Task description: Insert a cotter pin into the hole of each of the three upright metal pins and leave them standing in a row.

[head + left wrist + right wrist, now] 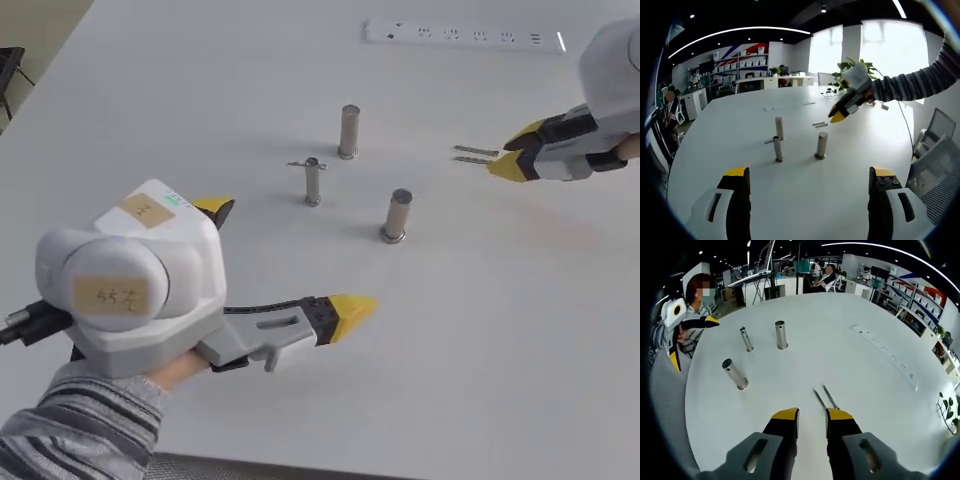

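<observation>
Left gripper (285, 256) hovers with jaws wide apart, holding nothing. Right gripper (811, 415) has jaws narrowly parted just behind two cotter pins (824, 397) lying on the counter (865, 370).

Three upright metal pins (348, 130), one seemingly cross-pinned, two loose cotter pins (474, 154) by right gripper (503, 155)

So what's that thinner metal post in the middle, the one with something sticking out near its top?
It is a slim grey metal pin with a dull shine, standing upright on the white table on a slightly wider foot. A thin cotter pin passes crosswise through it near the top and juts out mostly to one side. It stands apart from two thicker pins, one farther back and one nearer and to the right in the head view. Nothing else touches it.
</observation>
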The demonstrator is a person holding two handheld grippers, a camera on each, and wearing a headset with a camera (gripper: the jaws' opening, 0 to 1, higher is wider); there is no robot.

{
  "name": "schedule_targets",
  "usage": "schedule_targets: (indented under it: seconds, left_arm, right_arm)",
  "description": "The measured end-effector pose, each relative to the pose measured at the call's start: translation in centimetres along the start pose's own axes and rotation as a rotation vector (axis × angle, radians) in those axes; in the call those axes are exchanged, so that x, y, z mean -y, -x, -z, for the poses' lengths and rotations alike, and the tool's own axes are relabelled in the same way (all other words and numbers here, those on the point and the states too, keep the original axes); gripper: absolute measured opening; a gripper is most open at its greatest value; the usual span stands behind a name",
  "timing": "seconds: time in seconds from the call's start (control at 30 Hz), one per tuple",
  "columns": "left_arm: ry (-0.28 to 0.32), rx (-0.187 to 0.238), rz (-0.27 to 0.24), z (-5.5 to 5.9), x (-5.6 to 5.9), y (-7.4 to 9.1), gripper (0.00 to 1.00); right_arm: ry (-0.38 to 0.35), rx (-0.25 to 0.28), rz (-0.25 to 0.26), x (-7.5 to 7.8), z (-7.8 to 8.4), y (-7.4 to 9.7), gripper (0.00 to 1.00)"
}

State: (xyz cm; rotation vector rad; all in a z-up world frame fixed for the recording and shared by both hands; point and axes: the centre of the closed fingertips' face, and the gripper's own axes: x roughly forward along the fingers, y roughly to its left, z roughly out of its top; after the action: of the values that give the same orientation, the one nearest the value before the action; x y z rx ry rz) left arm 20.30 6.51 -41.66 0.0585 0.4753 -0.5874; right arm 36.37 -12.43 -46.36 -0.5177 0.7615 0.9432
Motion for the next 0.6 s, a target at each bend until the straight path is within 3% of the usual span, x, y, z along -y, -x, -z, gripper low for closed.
schedule_targets:
  seconds: [0.27, 0.6]
  left_arm:
    - [0.006, -0.017, 0.0, 0.4, 0.0, -0.3, 0.98]
    - [0.009, -0.027, 0.0, 0.6, -0.2, -0.6, 0.97]
  right_arm:
    - [0.003, -0.056, -0.024, 1.3, 0.7, -1.7, 0.14]
    - [0.019, -0.113, -0.037, 1.5, 1.1, -2.5, 0.08]
